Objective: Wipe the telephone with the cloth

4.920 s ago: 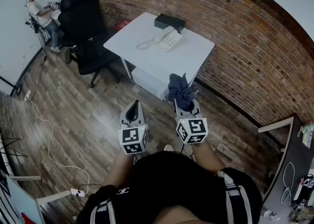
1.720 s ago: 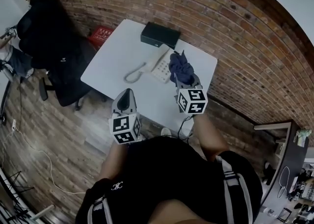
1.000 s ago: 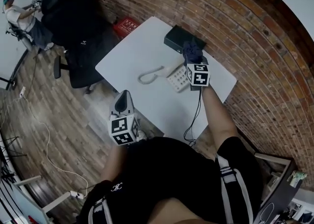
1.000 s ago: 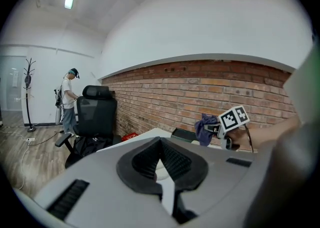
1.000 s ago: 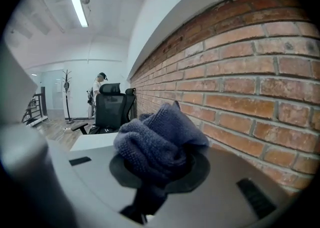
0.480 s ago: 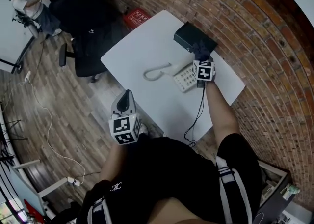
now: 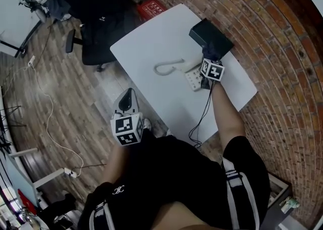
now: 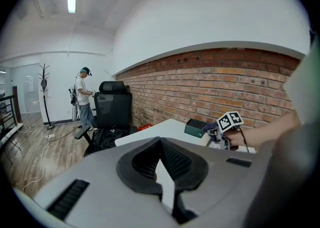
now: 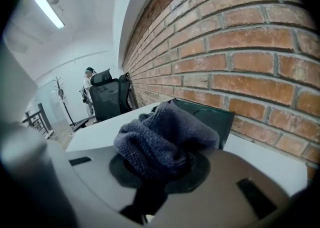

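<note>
A: Right claw, state?

B: The right claw [image 9: 159, 166] is clamping the cloth [image 9: 165, 139]. It is a dark grey-blue knit with a nubby weave, bunching into a rounded wad above the pads.

A: Where is it sitting against the telephone?

B: In the head view the right claw [image 7: 209, 56] is hanging over the far end of the telephone [image 7: 194, 76], with the cloth [image 7: 211, 51] pointing at the box [image 7: 210, 35]. I cannot tell whether cloth and telephone are touching.

A: Telephone itself?

B: It is a pale plastic slab with a key grid, lying flat on the smooth white table [image 7: 146, 47]. The handset [image 7: 169, 67], a curved bar, is lying off the base to its left.

A: Box?

B: It is black, rectangular and matte, sitting just beyond the telephone against the rough red brick wall [image 7: 282, 27].

A: Left claw?

B: The left claw [image 8: 161, 144] is holding nothing. Its ribbed dark pads are meeting at the tip. In the head view it [image 7: 128, 98] is hovering off the table's near edge, over the wood-plank floor [image 7: 65, 98].
</note>
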A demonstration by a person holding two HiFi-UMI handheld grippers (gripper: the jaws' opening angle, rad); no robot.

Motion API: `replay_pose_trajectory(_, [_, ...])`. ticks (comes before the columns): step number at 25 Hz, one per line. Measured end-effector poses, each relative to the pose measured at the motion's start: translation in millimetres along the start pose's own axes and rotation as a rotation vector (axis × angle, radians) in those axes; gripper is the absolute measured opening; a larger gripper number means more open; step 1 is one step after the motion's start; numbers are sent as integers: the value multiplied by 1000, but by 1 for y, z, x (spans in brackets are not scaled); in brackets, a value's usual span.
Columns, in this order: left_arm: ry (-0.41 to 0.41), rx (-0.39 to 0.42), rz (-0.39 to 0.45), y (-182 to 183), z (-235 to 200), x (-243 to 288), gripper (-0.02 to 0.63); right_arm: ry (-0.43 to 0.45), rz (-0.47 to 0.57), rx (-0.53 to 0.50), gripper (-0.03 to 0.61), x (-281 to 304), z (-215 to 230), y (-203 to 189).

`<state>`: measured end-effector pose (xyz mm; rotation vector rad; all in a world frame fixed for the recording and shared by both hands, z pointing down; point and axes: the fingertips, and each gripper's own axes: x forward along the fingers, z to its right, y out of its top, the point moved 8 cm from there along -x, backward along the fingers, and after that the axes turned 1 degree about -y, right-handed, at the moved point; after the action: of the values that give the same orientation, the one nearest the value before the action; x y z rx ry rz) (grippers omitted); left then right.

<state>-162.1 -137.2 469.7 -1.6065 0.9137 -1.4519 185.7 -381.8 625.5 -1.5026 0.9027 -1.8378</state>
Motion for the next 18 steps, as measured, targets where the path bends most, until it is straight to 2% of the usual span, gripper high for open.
replay_pose_trajectory(6, [0, -2, 4, -4, -1, -5, -8, 90, -20, -32, 47, -3, -36, -15])
replay_pose_trajectory(11, [4, 9, 13, -4, -3, -13, -8, 140, -41, -210, 48, -6, -77, -39])
replay_pose_trajectory(14, [16, 0, 11, -4, -9, -16, -8, 187, -73, -244, 48, -8, -96, -54])
replay_pose_trajectory(18, [19, -11, 12, -6, -11, -18, -8, 259, -175, -318, 48, -13, -112, -79])
